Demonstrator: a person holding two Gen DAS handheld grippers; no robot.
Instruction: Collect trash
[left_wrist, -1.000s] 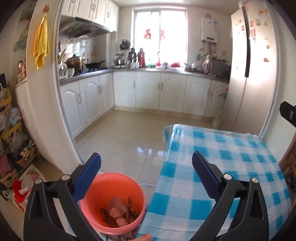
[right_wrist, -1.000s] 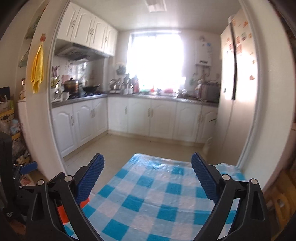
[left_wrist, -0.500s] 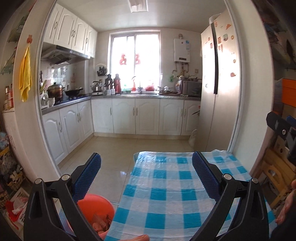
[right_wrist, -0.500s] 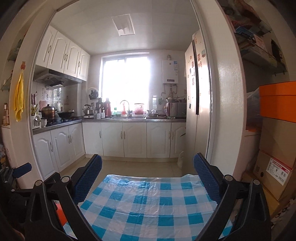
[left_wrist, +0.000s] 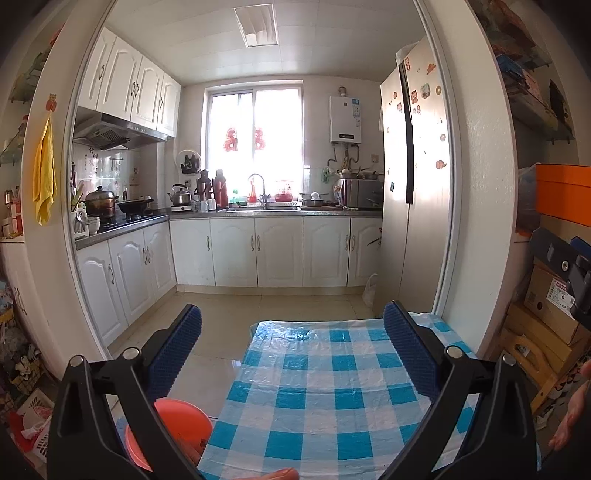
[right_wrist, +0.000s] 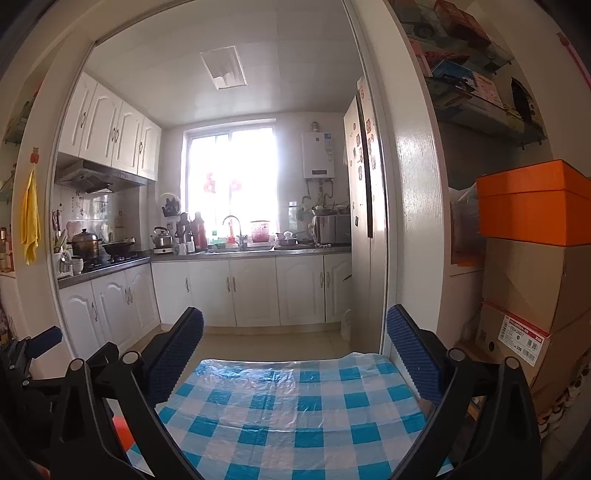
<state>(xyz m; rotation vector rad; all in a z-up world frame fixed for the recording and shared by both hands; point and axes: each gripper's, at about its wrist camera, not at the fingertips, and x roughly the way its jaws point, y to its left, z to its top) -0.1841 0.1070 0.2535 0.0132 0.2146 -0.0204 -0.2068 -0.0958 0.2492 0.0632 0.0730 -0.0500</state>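
Both views have tilted up: the round orange plastic bucket (left_wrist: 173, 428) slid to lower left, the blue-checked plastic-covered worktop (left_wrist: 325, 387) looks bare, both grippers' fingers (left_wrist: 410, 350) apart and empty — collecting seems finished.

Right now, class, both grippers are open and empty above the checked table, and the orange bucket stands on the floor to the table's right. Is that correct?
One detail is wrong: the bucket stands on the floor to the left of the table, as the left wrist view shows. The rest holds: the left gripper and right gripper are both open and empty above the table.
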